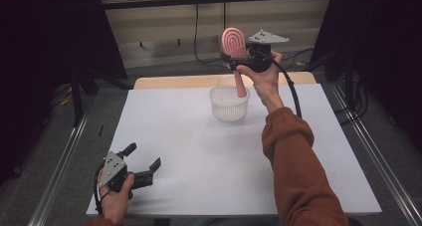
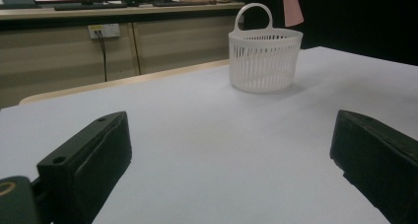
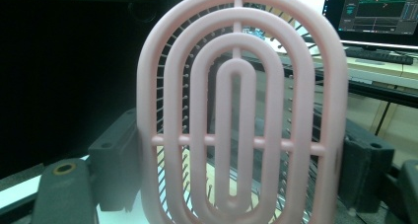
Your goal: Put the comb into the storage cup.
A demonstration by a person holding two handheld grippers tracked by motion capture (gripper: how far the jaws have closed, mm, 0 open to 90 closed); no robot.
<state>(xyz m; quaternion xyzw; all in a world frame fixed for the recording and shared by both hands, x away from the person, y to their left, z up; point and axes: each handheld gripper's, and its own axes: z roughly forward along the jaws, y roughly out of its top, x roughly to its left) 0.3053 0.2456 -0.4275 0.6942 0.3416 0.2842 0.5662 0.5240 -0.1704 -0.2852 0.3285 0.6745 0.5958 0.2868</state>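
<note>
White tabletop (image 1: 199, 151) bears a basket (image 1: 229, 104); right gripper (image 1: 239, 56) clamps a pink hairbrush (image 1: 234, 44), left gripper (image 1: 144, 169) gapes.

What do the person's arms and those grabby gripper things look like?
Each gripper, the left gripper and the right gripper, is black with two chunky black jaws and a grey three-cornered plate with small holes on top. A thick black cable trails from the right one. The right arm wears a rust-brown sleeve with a gathered cuff.
</note>
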